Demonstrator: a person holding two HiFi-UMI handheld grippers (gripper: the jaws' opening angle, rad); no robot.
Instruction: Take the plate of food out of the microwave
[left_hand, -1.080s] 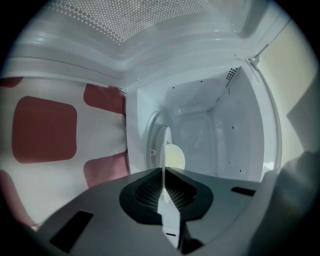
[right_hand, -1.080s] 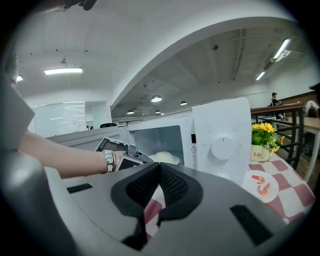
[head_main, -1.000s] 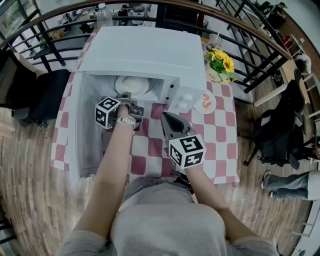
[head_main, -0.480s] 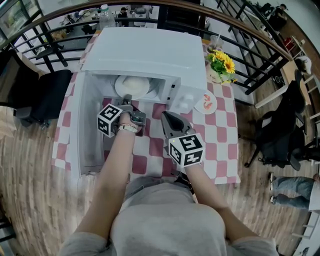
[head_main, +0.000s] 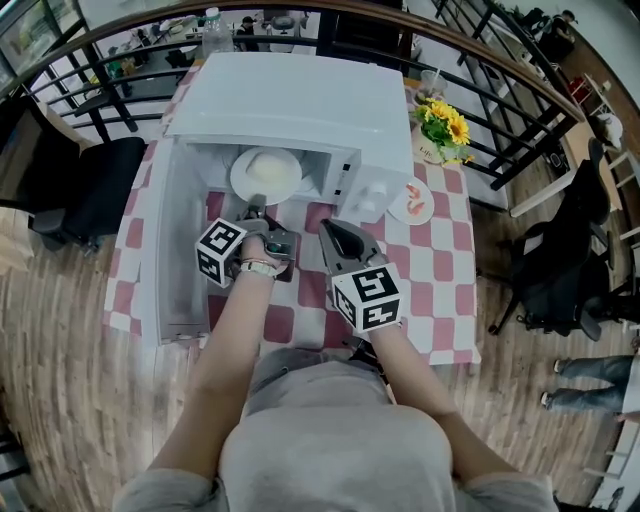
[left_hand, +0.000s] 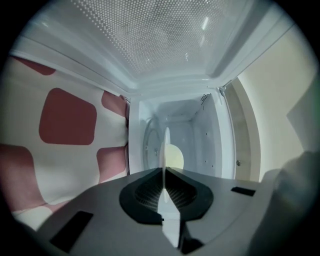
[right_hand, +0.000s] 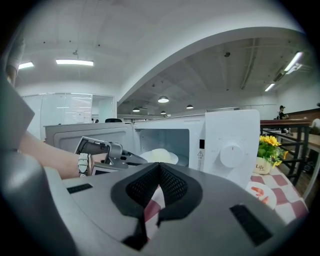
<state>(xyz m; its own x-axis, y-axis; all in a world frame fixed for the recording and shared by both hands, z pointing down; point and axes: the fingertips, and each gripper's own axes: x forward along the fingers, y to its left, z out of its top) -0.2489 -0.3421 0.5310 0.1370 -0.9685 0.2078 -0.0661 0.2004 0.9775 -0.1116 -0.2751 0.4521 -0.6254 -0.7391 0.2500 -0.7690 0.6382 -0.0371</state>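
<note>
One plate (head_main: 265, 172) of pale food sits at the open microwave (head_main: 290, 100) mouth | left gripper (head_main: 256, 213) clamped on its near rim | right gripper (head_main: 338, 238) jaws together, empty, above checked tabletop (head_main: 440, 270)

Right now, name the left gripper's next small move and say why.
Probably draw the plate level out toward the person. The left gripper is shut on its near rim, food is heaped on top, and the plate sits within the open microwave's mouth.
</note>
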